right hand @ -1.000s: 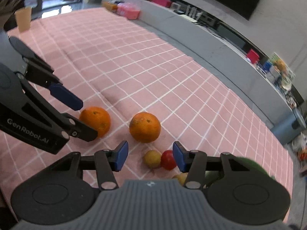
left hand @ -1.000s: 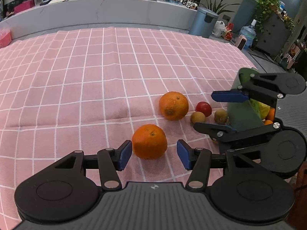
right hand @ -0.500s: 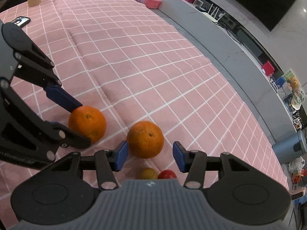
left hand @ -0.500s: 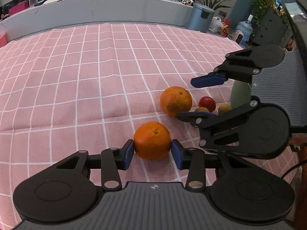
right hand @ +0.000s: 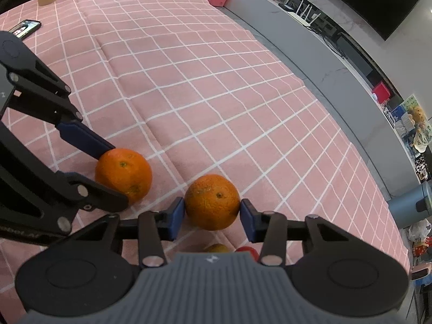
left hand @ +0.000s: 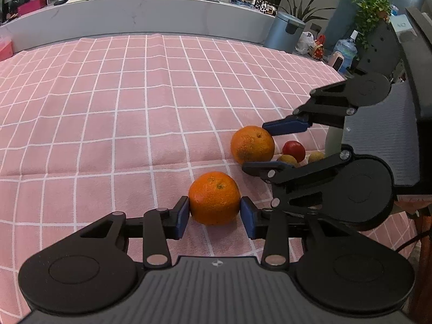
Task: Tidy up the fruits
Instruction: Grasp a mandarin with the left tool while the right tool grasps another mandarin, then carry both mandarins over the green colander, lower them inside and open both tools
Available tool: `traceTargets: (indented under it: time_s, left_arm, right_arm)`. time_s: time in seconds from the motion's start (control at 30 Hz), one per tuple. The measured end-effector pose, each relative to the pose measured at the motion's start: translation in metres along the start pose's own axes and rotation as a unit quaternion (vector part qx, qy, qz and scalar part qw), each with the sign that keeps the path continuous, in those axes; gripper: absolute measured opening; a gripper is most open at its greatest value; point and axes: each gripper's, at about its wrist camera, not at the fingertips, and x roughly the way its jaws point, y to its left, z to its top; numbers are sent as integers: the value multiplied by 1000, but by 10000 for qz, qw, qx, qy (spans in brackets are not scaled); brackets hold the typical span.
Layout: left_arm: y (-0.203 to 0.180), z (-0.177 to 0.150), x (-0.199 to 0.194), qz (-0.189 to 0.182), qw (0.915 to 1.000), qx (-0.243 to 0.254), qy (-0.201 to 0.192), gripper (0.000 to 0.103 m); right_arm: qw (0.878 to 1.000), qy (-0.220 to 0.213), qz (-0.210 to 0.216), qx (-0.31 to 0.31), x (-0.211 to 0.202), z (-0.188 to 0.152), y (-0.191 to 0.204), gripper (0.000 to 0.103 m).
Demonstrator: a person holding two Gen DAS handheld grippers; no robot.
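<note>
Left claw (left hand: pixel 214 214) has just closed and pinches the near orange (left hand: pixel 214 197); right claw (right hand: pixel 212 216) has just closed and pinches the far orange (right hand: pixel 212 202). Both fruits sit on the pink checked cloth (left hand: pixel 108 124) on the desk, w/ small fruits (left hand: pixel 293 149) just beside. Best: lift straight up, slow, grip steady, so neither orange rolls out & right claw clears the small ones.

Grey counter (left hand: pixel 151 19), potted plants (left hand: pixel 372 8)

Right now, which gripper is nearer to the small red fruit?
Right. The right gripper holds an orange right beside the red fruit; the left gripper holds another orange farther away.
</note>
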Motion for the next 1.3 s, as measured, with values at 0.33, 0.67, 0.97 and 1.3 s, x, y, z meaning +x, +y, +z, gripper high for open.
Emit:
traceTargets:
  time_s: [0.33,0.67,0.97,1.3]
  left_arm:
    - [-7,1,-30,42,9995,-137,-267,45]
    - [-36,0,-65,70,9988,67,-472,45]
    - [-82,8,-75,-105,9970,515,-568,45]
    - [-135,11,-60,-340,9922,1107,-473,45]
  right_arm:
    - [9995,-250,-98,151,-38,-7,9,41]
    - [9950,-581,-34,815,-99,-26,5,41]
    - [9853,-754,-3,1535,-153,-69,-13,41]
    - [9740,-606,-421,2141,-183,-134,-48,41]
